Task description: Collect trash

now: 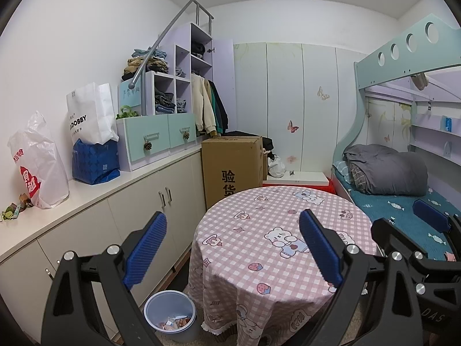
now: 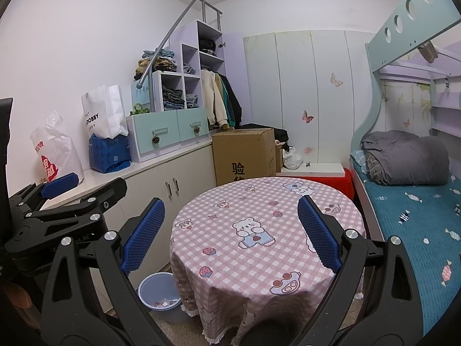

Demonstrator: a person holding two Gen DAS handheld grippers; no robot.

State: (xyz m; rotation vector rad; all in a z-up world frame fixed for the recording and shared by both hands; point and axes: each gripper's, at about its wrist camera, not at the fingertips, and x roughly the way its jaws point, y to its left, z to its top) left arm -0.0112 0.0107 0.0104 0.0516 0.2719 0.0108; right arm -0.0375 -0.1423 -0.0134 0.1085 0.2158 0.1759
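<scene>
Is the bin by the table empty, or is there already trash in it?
Not empty: the bin stands upright and lidless, with a shallow layer of scraps on its bottom.

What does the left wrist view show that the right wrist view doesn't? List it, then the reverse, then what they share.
Only the left wrist view shows the small scraps on the counter beside the plastic bag, and the right gripper over the bed. Only the right wrist view shows the left gripper seen from the side. Both share the round table, the bin holding trash on the floor, and the cardboard box.
</scene>
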